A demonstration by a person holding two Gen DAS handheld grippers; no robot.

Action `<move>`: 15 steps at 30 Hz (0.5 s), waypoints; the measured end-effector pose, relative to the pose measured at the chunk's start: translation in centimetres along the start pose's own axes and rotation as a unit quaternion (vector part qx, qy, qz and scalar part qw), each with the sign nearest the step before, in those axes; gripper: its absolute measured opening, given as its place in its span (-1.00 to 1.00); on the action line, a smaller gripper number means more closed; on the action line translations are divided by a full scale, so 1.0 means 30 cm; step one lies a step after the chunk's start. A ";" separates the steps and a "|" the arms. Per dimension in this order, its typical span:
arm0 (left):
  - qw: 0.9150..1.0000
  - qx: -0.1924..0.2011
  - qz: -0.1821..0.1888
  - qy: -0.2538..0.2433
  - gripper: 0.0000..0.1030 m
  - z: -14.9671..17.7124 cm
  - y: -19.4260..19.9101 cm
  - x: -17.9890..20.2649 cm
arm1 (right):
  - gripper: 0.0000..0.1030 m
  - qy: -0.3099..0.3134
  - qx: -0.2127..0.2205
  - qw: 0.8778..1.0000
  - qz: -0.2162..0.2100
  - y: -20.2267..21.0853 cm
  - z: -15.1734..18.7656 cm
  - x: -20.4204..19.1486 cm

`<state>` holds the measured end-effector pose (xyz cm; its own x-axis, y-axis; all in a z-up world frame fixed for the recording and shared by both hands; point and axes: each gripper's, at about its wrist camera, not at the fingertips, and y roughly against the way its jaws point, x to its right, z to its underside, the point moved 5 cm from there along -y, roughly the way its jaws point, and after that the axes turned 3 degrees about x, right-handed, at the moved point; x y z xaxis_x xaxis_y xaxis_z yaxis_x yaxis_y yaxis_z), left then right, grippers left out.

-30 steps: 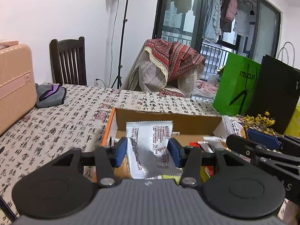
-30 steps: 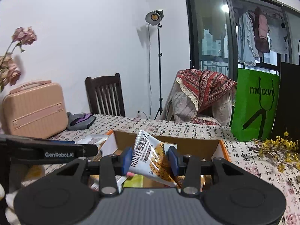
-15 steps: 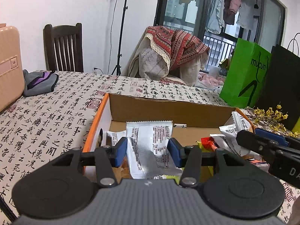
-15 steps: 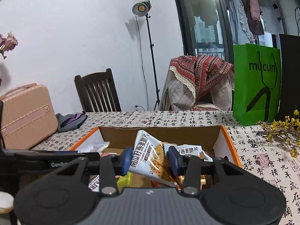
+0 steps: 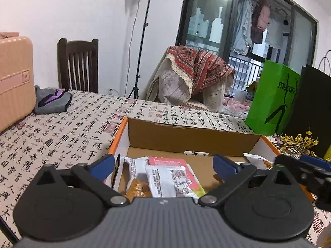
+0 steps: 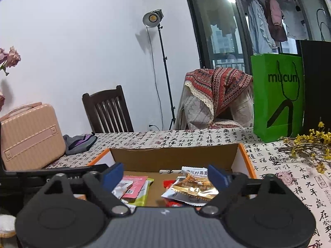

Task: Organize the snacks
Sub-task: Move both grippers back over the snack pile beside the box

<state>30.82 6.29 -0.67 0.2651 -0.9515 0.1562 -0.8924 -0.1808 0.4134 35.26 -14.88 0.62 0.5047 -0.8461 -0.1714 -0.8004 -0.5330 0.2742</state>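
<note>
From the left wrist view, the left gripper (image 5: 163, 165) hung over the shallow corrugated cardboard box with orange edges (image 5: 192, 137), its blue-padded jaws spread wide and still opening, pinching nothing. Beneath and between them, inside the box, lay a flat crinkled white foil snack packet printed with small text (image 5: 165, 183), resting on a pink-labelled packet (image 5: 167, 161), with a glossy orange-brown wrapped snack (image 5: 137, 188) just beside it. The box sat on the surface covered by a cloth printed with black calligraphy (image 5: 62, 142). A smooth green paper bag (image 5: 273, 101) stood beyond the box.

From the right wrist view, the right gripper (image 6: 165, 175) also stood over the same box (image 6: 173, 158), jaws parted and opening, gripping nothing. A shiny white oat-crisp packet with a golden picture (image 6: 192, 188) lay slumped in the box between the pads, close to the right one; whether it touched that pad I cannot tell. Pink and pale-green flat packets (image 6: 134, 188) lay to its left. A ribbed peach hard-shell case (image 6: 31, 136) stood on the cloth.
</note>
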 end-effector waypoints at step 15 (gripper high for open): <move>1.000 0.013 -0.025 -0.004 1.00 -0.027 0.052 0.005 | 1.00 -0.006 0.018 1.000 0.015 0.090 -0.042 -0.004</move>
<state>29.76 6.05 0.74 0.3066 -0.9431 0.1286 -0.8874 -0.2344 0.3969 33.44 -16.22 2.56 0.4768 -0.8612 -0.1759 -0.8263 -0.5074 0.2445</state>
